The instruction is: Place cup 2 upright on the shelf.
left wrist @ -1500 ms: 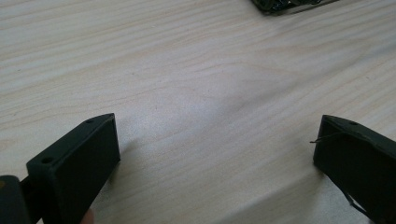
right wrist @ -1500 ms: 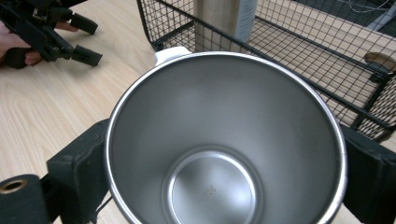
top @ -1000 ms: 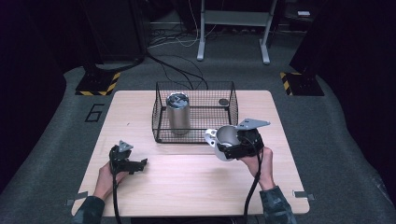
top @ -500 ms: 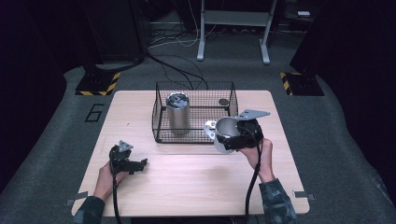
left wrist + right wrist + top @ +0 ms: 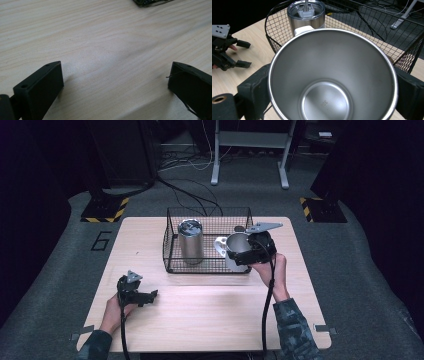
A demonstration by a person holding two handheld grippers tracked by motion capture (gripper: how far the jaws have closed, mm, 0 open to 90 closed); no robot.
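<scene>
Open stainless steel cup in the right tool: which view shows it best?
Right gripper view: the open stainless steel cup sits close between the right tool's jaws, rim and empty inside plain. High view shows it small, at the black wire basket.

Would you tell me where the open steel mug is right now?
In the high view the steel mug is clamped in the right gripper, above the wire basket's right end, right of the lidded tumbler.
</scene>
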